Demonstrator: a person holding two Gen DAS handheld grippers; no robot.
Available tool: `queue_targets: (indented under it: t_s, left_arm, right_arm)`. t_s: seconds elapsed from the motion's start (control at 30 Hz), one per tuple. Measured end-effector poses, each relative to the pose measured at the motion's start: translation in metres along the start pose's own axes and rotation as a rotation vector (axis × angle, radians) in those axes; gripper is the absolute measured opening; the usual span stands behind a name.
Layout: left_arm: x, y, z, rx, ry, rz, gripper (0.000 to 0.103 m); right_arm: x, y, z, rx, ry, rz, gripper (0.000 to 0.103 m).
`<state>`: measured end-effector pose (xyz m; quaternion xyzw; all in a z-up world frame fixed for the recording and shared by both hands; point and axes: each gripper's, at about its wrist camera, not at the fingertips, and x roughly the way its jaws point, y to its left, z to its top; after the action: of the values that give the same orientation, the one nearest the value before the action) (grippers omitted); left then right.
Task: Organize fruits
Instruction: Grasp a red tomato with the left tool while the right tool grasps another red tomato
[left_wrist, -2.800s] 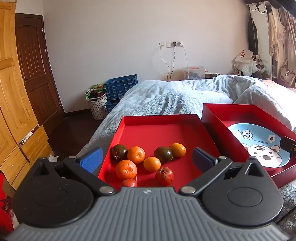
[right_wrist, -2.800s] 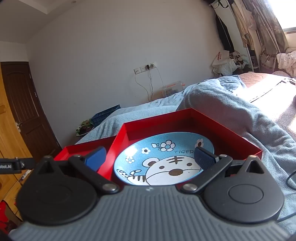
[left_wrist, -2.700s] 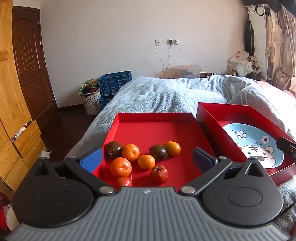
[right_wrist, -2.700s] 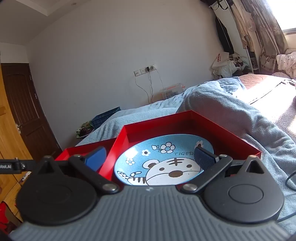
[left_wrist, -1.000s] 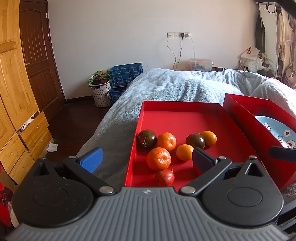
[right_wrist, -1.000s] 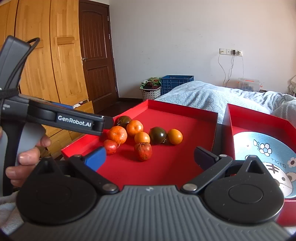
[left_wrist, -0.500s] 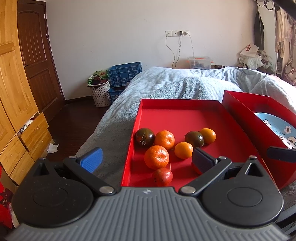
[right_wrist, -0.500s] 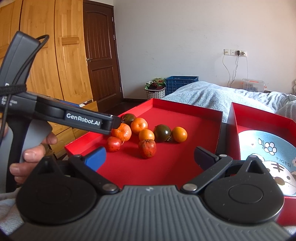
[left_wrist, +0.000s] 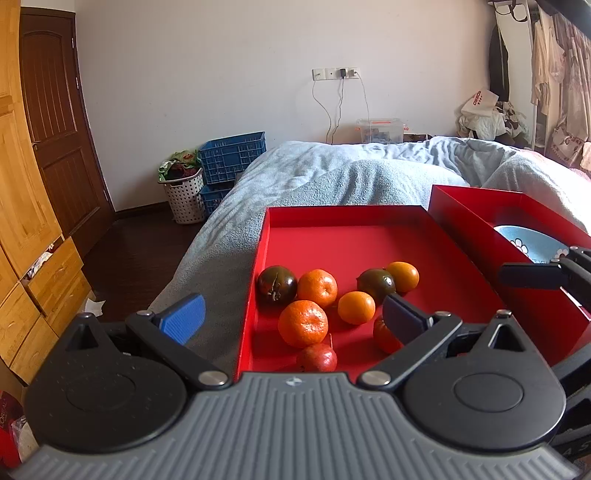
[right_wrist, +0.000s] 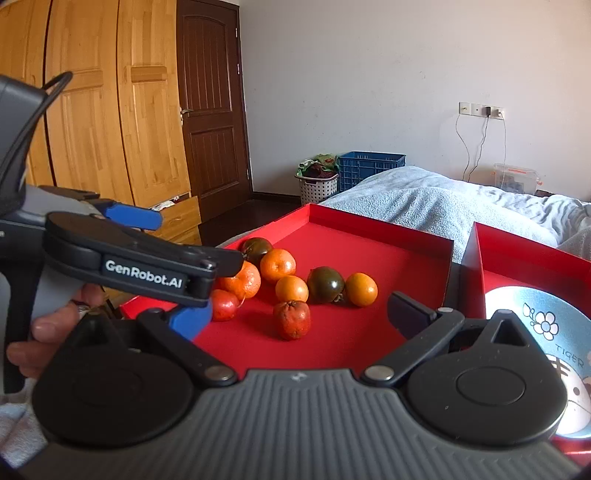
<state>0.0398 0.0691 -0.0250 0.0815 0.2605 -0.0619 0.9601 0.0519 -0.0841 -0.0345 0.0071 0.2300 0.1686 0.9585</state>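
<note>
A red tray (left_wrist: 369, 236) on the bed holds several fruits: orange mandarins (left_wrist: 303, 323), two dark tomatoes (left_wrist: 277, 284) and small red fruits (left_wrist: 317, 357). They also show in the right wrist view, where a red fruit (right_wrist: 291, 319) lies nearest. A second red box (right_wrist: 517, 251) to the right holds a blue tiger plate (right_wrist: 554, 332). My left gripper (left_wrist: 291, 319) is open, above the tray's near left corner. My right gripper (right_wrist: 299, 319) is open, low over the tray's near edge. Both are empty.
The bed has a grey-blue blanket (left_wrist: 332, 181). Left of it are a wooden wardrobe (right_wrist: 92, 129), a brown door (right_wrist: 214, 110), a white laundry basket (left_wrist: 183, 195) and blue crates (left_wrist: 232, 155). The left gripper's body (right_wrist: 140, 266) crosses the right wrist view.
The right gripper swung left from the plate box to face the fruit tray and moved closer to the fruits. The left gripper shifted left, then crept toward the tray.
</note>
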Motion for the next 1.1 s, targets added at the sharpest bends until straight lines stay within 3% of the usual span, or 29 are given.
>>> queue_targets:
  t_s: [0.17, 0.43, 0.57, 0.77, 0.93, 1.1]
  left_arm:
    - [0.001, 0.007, -0.001, -0.013, 0.005, -0.010, 0.103]
    - [0.007, 0.011, -0.008, -0.031, 0.043, -0.057, 0.090]
    - [0.013, 0.012, -0.010, -0.027, 0.074, -0.075, 0.081]
    - [0.023, 0.010, -0.014, -0.023, 0.105, -0.089, 0.077]
    - [0.034, 0.013, -0.018, -0.046, 0.156, -0.097, 0.064]
    - [0.042, 0.010, -0.021, -0.040, 0.182, -0.097, 0.064]
  right_arm:
    - [0.018, 0.004, 0.000, -0.022, 0.040, 0.003, 0.102]
    - [0.032, 0.007, -0.005, -0.029, 0.102, 0.010, 0.096]
    - [0.039, 0.003, -0.007, -0.013, 0.140, 0.032, 0.075]
    - [0.044, 0.003, -0.009, -0.022, 0.164, 0.016, 0.074]
    - [0.049, 0.003, -0.009, -0.030, 0.185, 0.017, 0.067]
    - [0.055, 0.007, -0.008, -0.061, 0.193, 0.017, 0.064]
